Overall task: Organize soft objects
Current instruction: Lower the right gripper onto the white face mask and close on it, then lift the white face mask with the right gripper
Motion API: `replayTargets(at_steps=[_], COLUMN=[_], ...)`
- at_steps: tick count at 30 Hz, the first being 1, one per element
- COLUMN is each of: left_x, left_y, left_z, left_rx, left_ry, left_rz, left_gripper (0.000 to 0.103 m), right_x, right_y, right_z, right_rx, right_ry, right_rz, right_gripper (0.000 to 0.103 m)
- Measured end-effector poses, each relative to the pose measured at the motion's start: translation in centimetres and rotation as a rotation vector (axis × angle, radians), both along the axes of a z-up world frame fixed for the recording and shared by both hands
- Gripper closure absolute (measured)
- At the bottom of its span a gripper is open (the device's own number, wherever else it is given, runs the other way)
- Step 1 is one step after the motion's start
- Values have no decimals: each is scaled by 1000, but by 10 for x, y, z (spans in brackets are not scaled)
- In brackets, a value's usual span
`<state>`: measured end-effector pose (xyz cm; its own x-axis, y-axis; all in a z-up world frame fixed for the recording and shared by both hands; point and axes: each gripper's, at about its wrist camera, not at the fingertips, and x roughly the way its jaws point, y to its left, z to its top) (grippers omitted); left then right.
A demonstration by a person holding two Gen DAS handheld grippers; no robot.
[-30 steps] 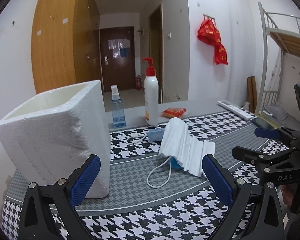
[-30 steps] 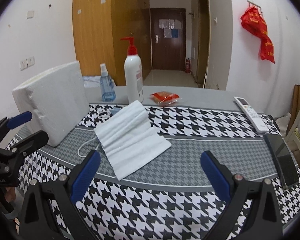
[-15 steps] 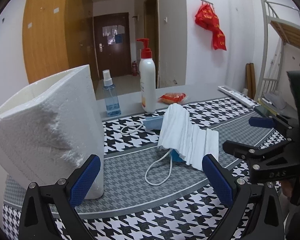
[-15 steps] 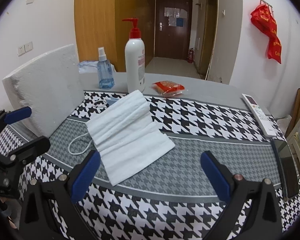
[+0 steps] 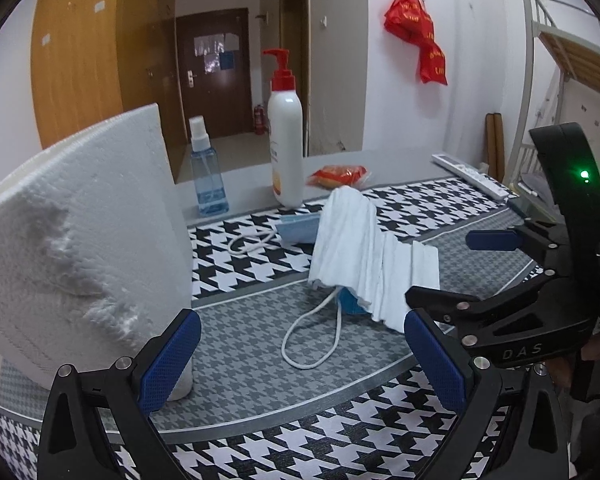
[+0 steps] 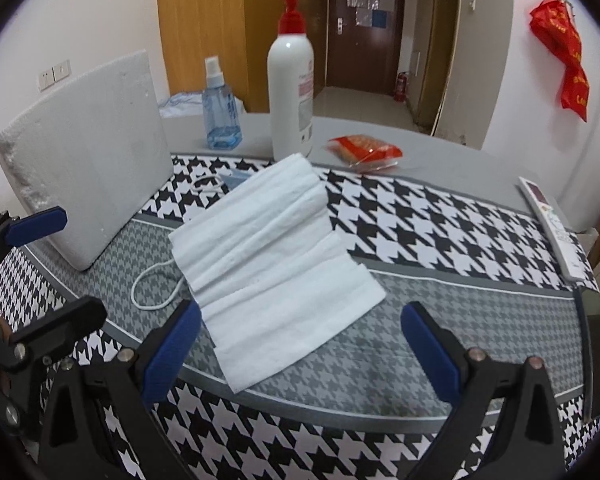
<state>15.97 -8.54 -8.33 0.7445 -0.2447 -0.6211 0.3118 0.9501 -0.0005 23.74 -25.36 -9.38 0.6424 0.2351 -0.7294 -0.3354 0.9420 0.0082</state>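
A folded white cloth (image 5: 364,256) lies on the houndstooth tablecloth over a blue face mask (image 5: 298,230) with white ear loops (image 5: 312,336). The cloth also shows in the right wrist view (image 6: 276,256). A white paper-towel pack (image 5: 76,240) stands at the left, and shows in the right wrist view (image 6: 88,152). My left gripper (image 5: 300,360) is open and empty, just short of the ear loop, its left pad beside the pack. My right gripper (image 6: 296,350) is open and empty, over the cloth's near corner; it also shows in the left wrist view (image 5: 460,268).
A white pump bottle (image 6: 290,80), a blue spray bottle (image 6: 220,108) and a red snack packet (image 6: 364,152) stand on the grey table (image 6: 440,156) behind the cloth. A remote (image 6: 552,224) and a phone (image 6: 598,332) lie at the right edge.
Both grippers have moved forward and lower toward the cloth and mask; the objects loom larger. Both stay open. Nothing on the table has moved.
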Motion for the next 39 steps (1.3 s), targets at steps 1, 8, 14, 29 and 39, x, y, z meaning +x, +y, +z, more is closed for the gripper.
replayTargets(at_steps=[1, 8, 14, 29, 39], left_x=[0, 4, 5, 1, 0], left_y=[0, 8, 11, 11, 10], left_z=[-1, -3, -4, -8, -8], left_rx=[-5, -46, -55, -54, -43], left_ry=[1, 17, 23, 16, 4], left_rz=[-3, 2, 15, 25, 30], left_gripper=[1, 1, 1, 1, 1], right_x=[1, 9, 17, 17, -3], right_y=[0, 7, 9, 6, -19], right_z=[-1, -11, -20, -20, -4], right_rx=[-1, -37, -69, -56, -52], right_ry=[6, 50, 89, 102, 39], right_rz=[5, 25, 14, 53, 10], right_gripper=[2, 7, 20, 71, 94])
